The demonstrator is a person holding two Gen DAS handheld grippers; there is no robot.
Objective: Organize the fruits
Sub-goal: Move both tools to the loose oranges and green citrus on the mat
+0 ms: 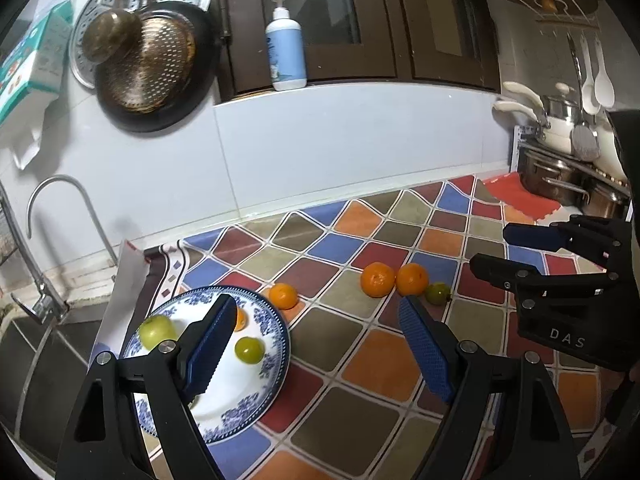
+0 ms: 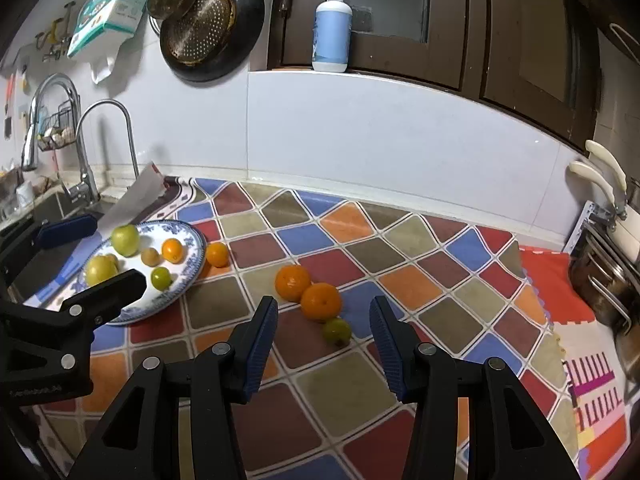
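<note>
A blue-and-white plate (image 2: 188,280) sits at the counter's left and holds several fruits: a green apple (image 2: 125,240), a yellow fruit (image 2: 100,270), a small orange (image 2: 173,250) and a small green fruit (image 2: 161,278). A small orange (image 2: 217,254) lies just right of the plate. Two larger oranges (image 2: 293,282) (image 2: 321,302) and a small green fruit (image 2: 337,331) lie touching in a row mid-counter. My right gripper (image 2: 323,338) is open, empty, just above that green fruit. My left gripper (image 1: 316,336) is open, empty, over the plate's (image 1: 276,364) right edge.
A sink with a faucet (image 2: 86,152) lies left of the plate. Pots on a rack (image 1: 568,176) stand at the right end. A soap bottle (image 2: 333,28) stands on the window ledge. Pans (image 2: 208,20) hang on the wall. A colourful checked cloth (image 2: 400,280) covers the counter.
</note>
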